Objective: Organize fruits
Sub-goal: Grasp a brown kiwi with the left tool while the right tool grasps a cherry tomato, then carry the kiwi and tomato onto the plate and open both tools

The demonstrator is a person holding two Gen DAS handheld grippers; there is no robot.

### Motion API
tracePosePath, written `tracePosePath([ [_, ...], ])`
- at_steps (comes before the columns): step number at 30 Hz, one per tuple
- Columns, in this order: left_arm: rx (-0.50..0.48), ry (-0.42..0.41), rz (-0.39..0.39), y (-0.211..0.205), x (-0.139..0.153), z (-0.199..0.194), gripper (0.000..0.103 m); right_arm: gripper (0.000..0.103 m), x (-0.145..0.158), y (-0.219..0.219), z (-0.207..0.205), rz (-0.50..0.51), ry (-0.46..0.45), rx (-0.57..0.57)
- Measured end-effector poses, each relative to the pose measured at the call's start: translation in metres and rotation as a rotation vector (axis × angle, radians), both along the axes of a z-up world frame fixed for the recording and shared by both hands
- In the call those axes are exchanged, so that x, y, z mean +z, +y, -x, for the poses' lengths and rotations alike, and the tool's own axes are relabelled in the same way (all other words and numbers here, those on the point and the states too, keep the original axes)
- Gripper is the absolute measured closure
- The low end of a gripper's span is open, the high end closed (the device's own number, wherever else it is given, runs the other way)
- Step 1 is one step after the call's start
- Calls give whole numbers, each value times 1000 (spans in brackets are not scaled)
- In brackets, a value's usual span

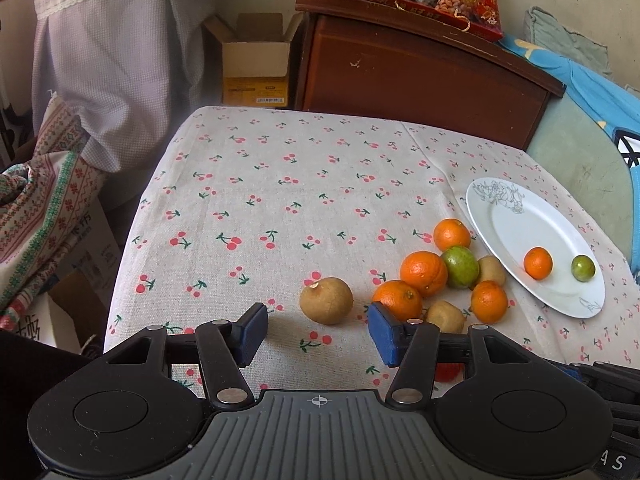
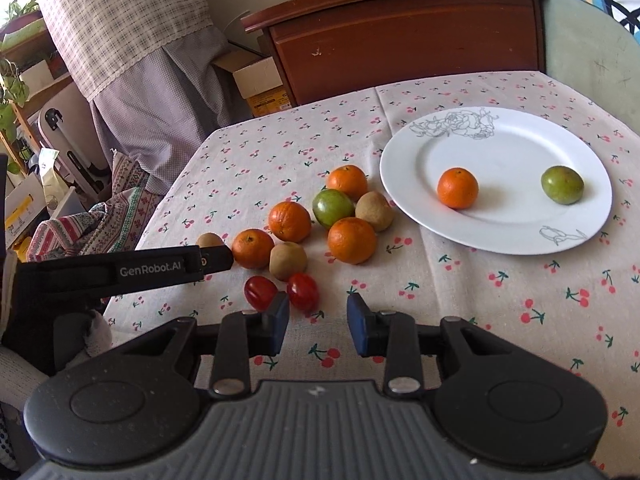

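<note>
Both jaws gape, holding nothing. We judge the job barely begun: one orange [image 2: 457,188] and one green fruit [image 2: 562,184] sit on the plate [image 2: 404,168]; the pile [image 2: 352,240] waits beside it on the tabletop [image 2: 480,300], our left gripper [image 1: 318,330] nearest a kiwi [image 1: 326,300].

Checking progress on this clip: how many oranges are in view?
5: one round orange on the white plate; four in the tablecloth cluster. None seems hidden.
</note>
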State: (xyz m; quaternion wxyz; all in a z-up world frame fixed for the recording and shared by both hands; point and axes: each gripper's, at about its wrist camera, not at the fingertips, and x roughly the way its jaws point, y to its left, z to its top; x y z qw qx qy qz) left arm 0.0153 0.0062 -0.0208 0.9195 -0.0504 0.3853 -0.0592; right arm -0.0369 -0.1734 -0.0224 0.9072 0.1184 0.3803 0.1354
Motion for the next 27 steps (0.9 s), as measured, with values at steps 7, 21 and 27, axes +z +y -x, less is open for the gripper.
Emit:
tracePosePath([
  [7, -17, -33, -35, -5, -2, -1, 54, 71, -2, 11, -6, 40, -25, 21],
  [21, -42, -56, -46, -9, -3, 2, 77, 85, -1, 14, -6, 86, -43, 14],
  [27, -28, -65, -31, -6, 3, 4, 77, 85, 6, 8, -5, 68, -61, -12],
])
